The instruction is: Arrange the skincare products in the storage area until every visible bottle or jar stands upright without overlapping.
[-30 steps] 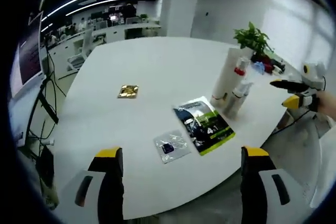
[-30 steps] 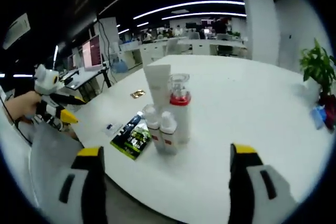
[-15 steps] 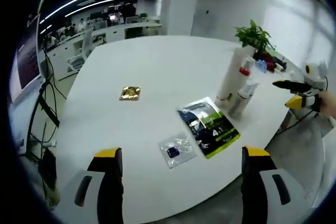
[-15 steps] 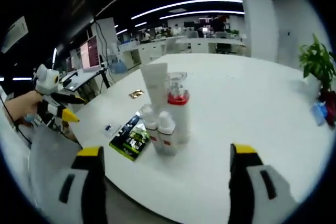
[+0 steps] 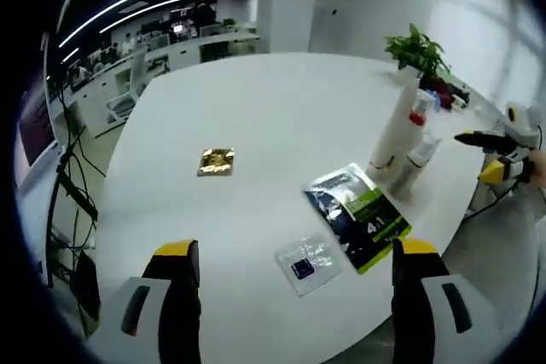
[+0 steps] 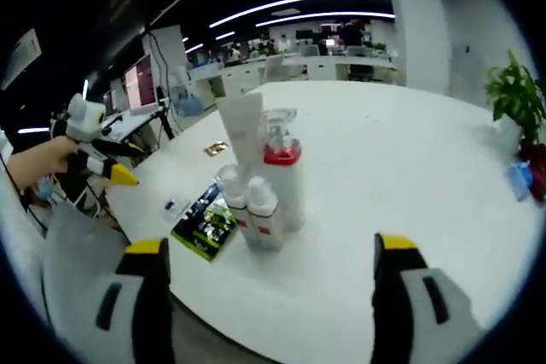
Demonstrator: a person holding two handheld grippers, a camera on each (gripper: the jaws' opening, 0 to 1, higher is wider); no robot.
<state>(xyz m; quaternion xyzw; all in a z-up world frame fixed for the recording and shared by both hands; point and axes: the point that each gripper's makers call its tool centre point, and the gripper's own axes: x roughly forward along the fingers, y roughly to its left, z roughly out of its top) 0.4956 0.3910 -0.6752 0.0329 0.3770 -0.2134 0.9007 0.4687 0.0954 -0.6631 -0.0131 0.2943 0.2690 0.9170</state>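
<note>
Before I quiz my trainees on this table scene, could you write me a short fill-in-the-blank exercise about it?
1. The pump bottle has a ____ collar.
2. The green-and-black sachet lies ____ on the white table.
3. The two small bottles stand ____ beside the white tube.
4. Both grippers' fingers have ____ tips.

Missing words: red; flat; upright; yellow

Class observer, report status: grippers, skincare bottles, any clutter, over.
Both hand-held grippers open, empty, off the table. Skincare bottles clustered upright, touching. Green packet, clear sachet, gold sachet lying flat nearby.
</note>
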